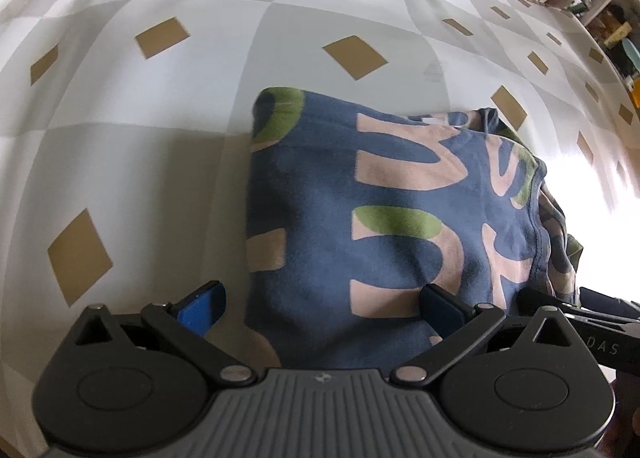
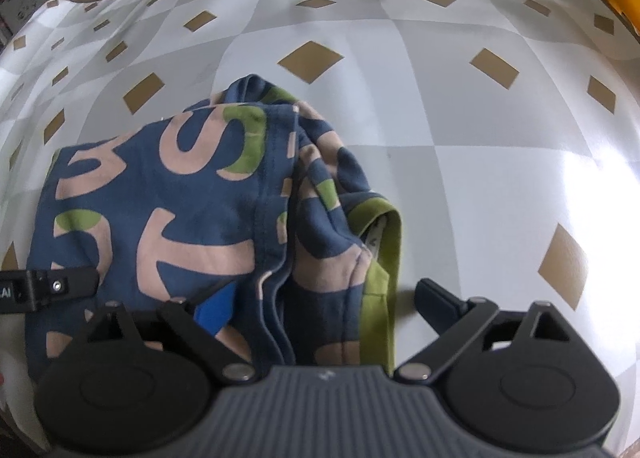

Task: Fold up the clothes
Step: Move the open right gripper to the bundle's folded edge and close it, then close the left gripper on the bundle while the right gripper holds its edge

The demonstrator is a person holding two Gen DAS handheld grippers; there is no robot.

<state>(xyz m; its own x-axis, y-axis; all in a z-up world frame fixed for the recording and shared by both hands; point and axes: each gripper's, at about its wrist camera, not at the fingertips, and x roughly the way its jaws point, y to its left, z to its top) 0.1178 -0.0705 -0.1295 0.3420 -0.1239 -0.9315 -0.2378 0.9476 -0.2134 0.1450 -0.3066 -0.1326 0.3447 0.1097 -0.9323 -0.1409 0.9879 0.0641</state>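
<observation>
Loosely folded garment (image 1: 360, 226) on checked tablecloth (image 1: 160, 98), both grippers apparently open over it

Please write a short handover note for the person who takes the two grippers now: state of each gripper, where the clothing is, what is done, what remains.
Left gripper: open, jaws astride the left edge of the blue cotton garment with pink and green letters, holding nothing.
Right gripper: open, jaws astride the garment's bunched right edge with the green hem, holding nothing.
The garment lies on the grey-white checked tablecloth with tan diamonds.
Done: left part folded flat.
Left: the right side is still crumpled; smooth and fold it.
</observation>
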